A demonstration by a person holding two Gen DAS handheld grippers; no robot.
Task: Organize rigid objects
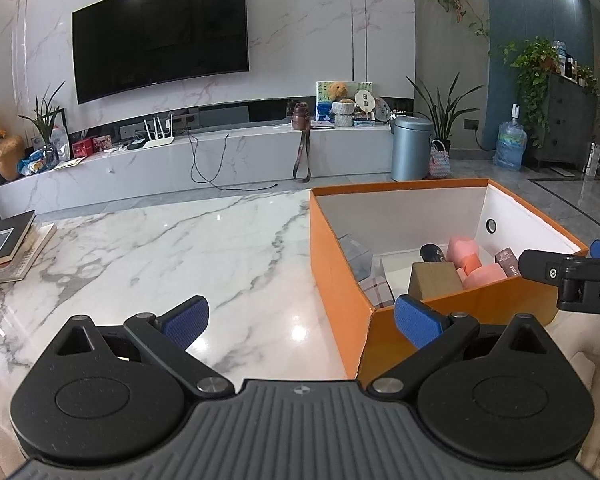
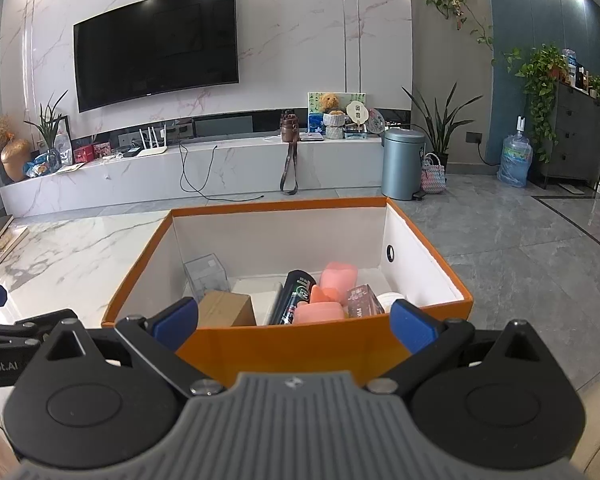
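Books [image 1: 8, 246]: stacked at the far left edge of the marble surface [image 1: 172, 256], well apart from the box.
Left claw [image 1: 300, 320]: released, both blue pads spread wide with nothing between them; it hovers over the bare marble, its right pad just in front of the near left corner of the box.
Orange box [image 2: 320, 344]: a cardboard box with white inner walls, standing at the right end of the surface, open on top.
Clear container [image 2: 206, 276]: inside the box, at the back left.
Brown block [image 2: 226, 310]: inside the box, at the front left, against the near wall.
Black bottle [image 2: 294, 298]: lying in the middle of the box, beside the brown block.
Pink pieces [image 2: 332, 292]: several, piled right of the bottle, touching one another.
Dark red carton [image 2: 364, 300]: right of the pink pieces, near the right wall.
Right claw [image 2: 294, 322]: released and holding nothing, pads wide apart before the near wall of the box.
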